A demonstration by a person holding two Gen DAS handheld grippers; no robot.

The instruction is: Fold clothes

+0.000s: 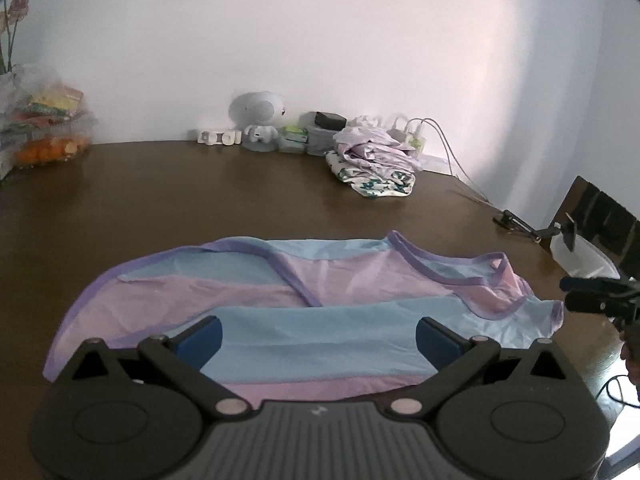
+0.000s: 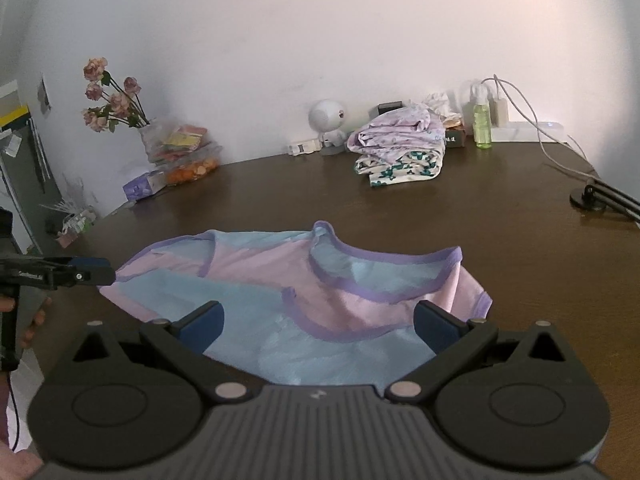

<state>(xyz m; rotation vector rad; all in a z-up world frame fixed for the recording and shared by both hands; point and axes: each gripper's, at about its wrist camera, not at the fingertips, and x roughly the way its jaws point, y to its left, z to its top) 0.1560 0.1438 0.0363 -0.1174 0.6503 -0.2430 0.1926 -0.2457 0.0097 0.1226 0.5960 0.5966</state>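
A pink and light-blue striped garment with purple trim (image 1: 304, 308) (image 2: 304, 300) lies spread flat on the dark wooden table (image 1: 240, 188) (image 2: 520, 240), near its front edge. My left gripper (image 1: 319, 338) hovers over the garment's near side, open, blue pads wide apart with nothing between them. My right gripper (image 2: 316, 326) is open too, above the neckline end of the cloth. In the left wrist view the right gripper (image 1: 592, 294) shows side-on at the garment's right end. In the right wrist view the left gripper (image 2: 80, 274) shows at the cloth's left end.
A pile of folded patterned clothes (image 1: 372, 160) (image 2: 400, 148) sits at the back of the table. Along the wall stand a white round speaker toy (image 1: 258, 114), a green bottle (image 2: 482, 124), chargers with cables (image 2: 532, 120), snack bags (image 1: 48, 128) and flowers (image 2: 112, 96). A black clamp stand (image 2: 596, 196) is at right.
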